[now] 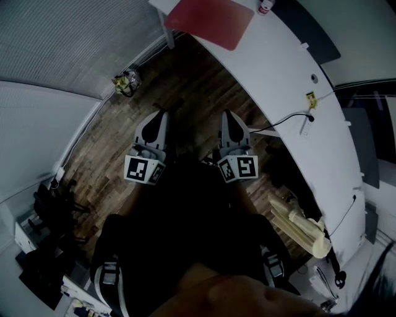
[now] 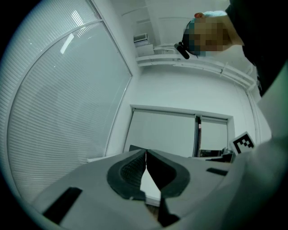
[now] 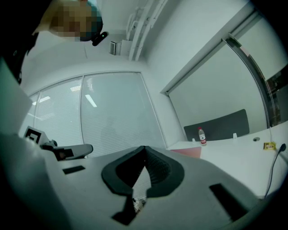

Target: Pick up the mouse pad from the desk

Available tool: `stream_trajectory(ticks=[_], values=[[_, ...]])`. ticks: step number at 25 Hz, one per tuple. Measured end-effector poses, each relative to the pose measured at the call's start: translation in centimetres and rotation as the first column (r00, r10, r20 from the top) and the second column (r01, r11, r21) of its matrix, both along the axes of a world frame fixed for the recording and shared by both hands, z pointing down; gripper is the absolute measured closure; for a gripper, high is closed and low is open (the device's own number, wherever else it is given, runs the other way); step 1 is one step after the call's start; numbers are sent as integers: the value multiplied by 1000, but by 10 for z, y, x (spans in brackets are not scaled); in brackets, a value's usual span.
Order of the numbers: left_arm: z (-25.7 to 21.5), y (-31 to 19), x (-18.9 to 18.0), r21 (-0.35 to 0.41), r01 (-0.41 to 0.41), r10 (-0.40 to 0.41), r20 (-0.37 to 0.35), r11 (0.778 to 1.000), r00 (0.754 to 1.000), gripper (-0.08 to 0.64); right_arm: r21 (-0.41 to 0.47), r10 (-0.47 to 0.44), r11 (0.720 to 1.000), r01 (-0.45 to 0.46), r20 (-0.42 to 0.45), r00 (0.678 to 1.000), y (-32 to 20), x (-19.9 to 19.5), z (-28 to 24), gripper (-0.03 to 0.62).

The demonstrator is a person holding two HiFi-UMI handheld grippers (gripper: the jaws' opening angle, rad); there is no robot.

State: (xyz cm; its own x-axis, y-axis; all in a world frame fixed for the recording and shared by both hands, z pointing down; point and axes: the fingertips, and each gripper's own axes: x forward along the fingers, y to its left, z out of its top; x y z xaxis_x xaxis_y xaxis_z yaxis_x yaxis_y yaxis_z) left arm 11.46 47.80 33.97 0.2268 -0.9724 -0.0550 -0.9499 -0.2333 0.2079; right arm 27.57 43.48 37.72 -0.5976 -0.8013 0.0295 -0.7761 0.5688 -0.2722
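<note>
The red mouse pad (image 1: 210,21) lies at the near corner of the white desk (image 1: 291,74), at the top of the head view, with one edge hanging over the desk's rim. From the right gripper view, the mouse pad (image 3: 186,152) is a thin red strip beyond the jaws. My left gripper (image 1: 162,114) and right gripper (image 1: 228,116) hang side by side over the wooden floor, well short of the pad. Both point level with their jaws pressed together and nothing between them. The left gripper (image 2: 146,152) faces a blind-covered window; the right gripper (image 3: 145,147) faces the desk corner.
A small bottle (image 1: 265,6) stands behind the pad, also seen as the bottle (image 3: 202,135) before a dark partition (image 3: 216,126). A black cable (image 1: 291,121) and a yellow tag (image 1: 311,98) lie on the desk. A cream wooden object (image 1: 303,226) sits at right. A small yellow-green thing (image 1: 125,82) lies on the floor.
</note>
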Motion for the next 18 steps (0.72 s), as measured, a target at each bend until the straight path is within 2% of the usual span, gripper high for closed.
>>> stream_trajectory(ticks=[7, 18], values=[[8, -21, -5, -4, -9, 9, -12, 1000, 1000, 553, -8, 15, 1000, -15, -2, 1000, -19, -4, 7, 591], [16, -73, -46, -16, -22, 22, -26, 1000, 999, 553, -24, 9, 1000, -10, -25, 1000, -69, -47, 12, 591]])
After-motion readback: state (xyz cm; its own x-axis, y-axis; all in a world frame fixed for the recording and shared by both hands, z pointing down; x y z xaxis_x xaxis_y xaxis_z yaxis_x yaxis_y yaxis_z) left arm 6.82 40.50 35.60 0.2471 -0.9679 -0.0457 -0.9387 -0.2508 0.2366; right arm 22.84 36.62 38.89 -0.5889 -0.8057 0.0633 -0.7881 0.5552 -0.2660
